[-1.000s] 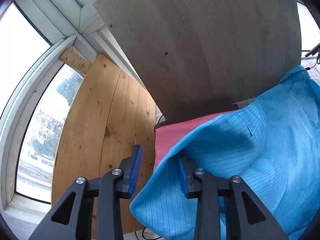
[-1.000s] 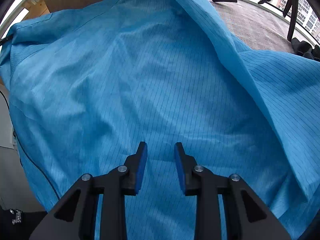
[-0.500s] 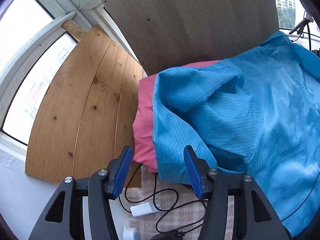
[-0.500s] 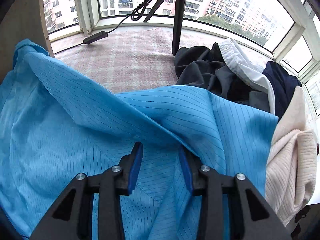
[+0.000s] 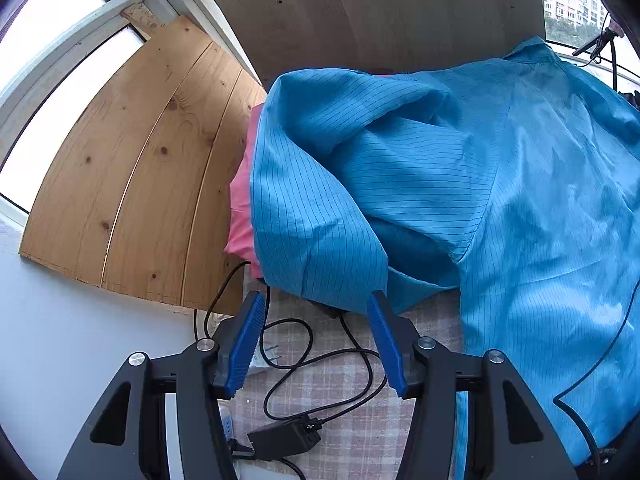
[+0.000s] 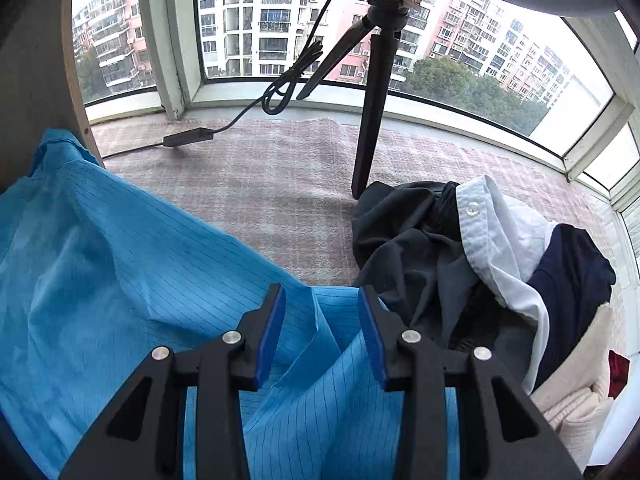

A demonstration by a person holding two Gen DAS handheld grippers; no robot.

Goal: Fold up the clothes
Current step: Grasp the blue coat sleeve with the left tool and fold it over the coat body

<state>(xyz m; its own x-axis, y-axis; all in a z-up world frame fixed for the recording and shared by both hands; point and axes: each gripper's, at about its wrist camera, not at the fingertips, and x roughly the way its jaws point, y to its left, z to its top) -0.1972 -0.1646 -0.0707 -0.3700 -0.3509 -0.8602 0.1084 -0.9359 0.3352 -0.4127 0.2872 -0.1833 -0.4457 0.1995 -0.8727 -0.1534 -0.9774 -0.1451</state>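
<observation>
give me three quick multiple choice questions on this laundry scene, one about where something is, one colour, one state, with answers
1. Where does the tripod stand?
A. on the mat by the window
B. on the blue garment
C. on the wood board

2. What colour cloth peeks out under the blue garment's left edge?
A. green
B. pink
C. yellow

3. How is the left gripper?
A. shut on the blue garment
B. shut on a cable
C. open, holding nothing

Answers:
1 A, the tripod has its foot on the mat.
2 B, the pink cloth shows beside the blue garment.
3 C, the left gripper has its jaws apart over the cable.
</observation>
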